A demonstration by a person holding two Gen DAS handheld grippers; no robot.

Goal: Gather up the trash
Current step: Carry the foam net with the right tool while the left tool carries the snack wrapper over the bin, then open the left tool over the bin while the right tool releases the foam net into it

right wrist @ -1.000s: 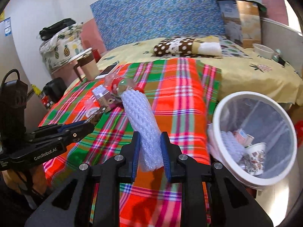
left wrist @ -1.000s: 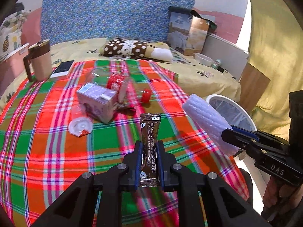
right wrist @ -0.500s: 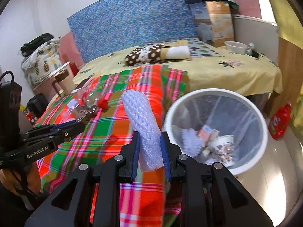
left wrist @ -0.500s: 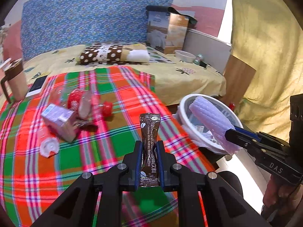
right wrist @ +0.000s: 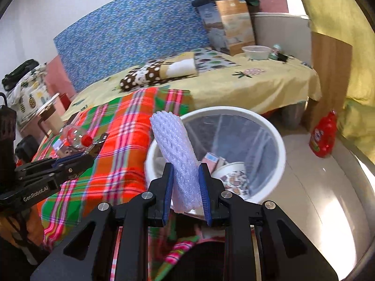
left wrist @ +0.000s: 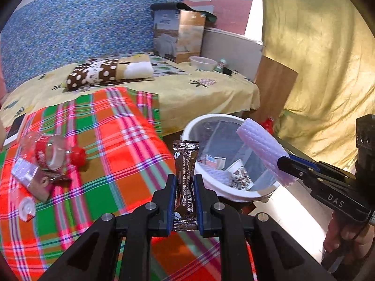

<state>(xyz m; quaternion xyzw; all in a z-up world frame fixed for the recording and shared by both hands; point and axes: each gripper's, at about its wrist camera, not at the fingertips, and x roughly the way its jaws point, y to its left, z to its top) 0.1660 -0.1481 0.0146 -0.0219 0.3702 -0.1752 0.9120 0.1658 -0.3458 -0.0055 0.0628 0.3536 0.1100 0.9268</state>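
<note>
Trash bin: a round white-rimmed bin (right wrist: 276, 138) stands on the floor just beside the edge of the plaid cloth (left wrist: 112, 145).
Bin contents: a patterned paper cup (right wrist: 232, 175), a small carton (right wrist: 209, 158) and a white foam piece (left wrist: 216, 174) lie at the bottom (anything deeper is hidden).
Left gripper: the left gripper (left wrist: 184, 197) is clamped on a brown coffee sachet (left wrist: 185, 175).
Sachet axis: its long axis runs straight out along the fingers, top end pointing toward the near rim of the bin.
Right gripper: the right gripper (right wrist: 186, 188) pinches a white foam net sleeve (right wrist: 174, 147) at its lower end.
Sleeve axis: long axis points forward and up, leaning slightly left; it is held over the bin's near left rim.
Still on the cloth: a crushed clear bottle with a red cap (left wrist: 52, 152), a small carton box (left wrist: 31, 179) and a flattened wrapper (left wrist: 27, 208) (all well apart from the bin).
</note>
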